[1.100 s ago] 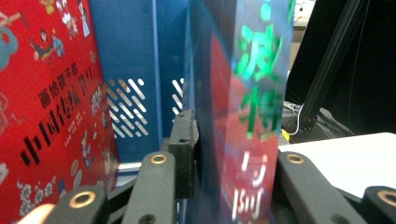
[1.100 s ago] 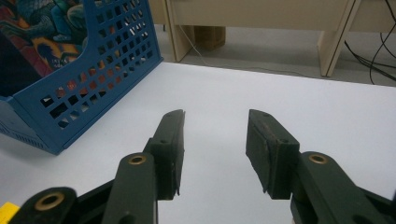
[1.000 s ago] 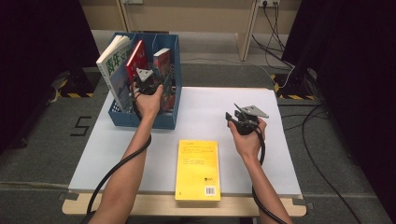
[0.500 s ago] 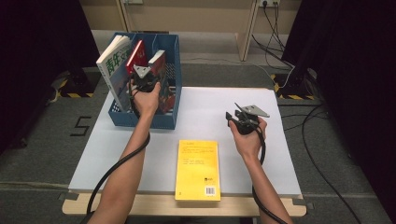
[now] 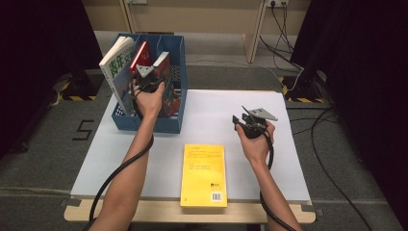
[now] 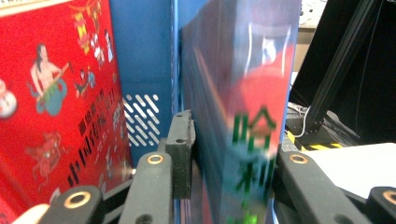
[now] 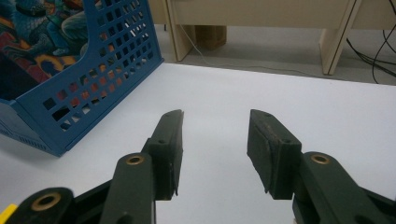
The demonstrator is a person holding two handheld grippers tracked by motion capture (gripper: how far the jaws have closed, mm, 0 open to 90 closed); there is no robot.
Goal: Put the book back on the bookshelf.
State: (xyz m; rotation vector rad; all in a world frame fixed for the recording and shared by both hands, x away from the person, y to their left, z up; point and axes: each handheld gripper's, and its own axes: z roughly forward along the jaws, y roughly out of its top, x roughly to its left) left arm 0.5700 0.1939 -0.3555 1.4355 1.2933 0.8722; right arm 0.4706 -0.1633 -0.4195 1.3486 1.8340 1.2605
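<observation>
blurred book [image 6: 243, 130], hand-held gripper [image 6: 231, 154] reopening

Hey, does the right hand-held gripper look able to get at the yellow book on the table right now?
Probably yes. The right hand-held gripper is open and holds nothing, and the yellow book lies flat on the table just beside that hand, with nothing on it or between them.

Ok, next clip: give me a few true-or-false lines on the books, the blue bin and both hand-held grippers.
1. The left hand-held gripper has a book between its jaws. True.
2. That book lies flat on the table. False: it stands in the blue bin.
3. The right hand-held gripper is open with nothing between its jaws. True.
4. The yellow book is in the bin. False: it lies flat on the white table, at its near edge.
</observation>
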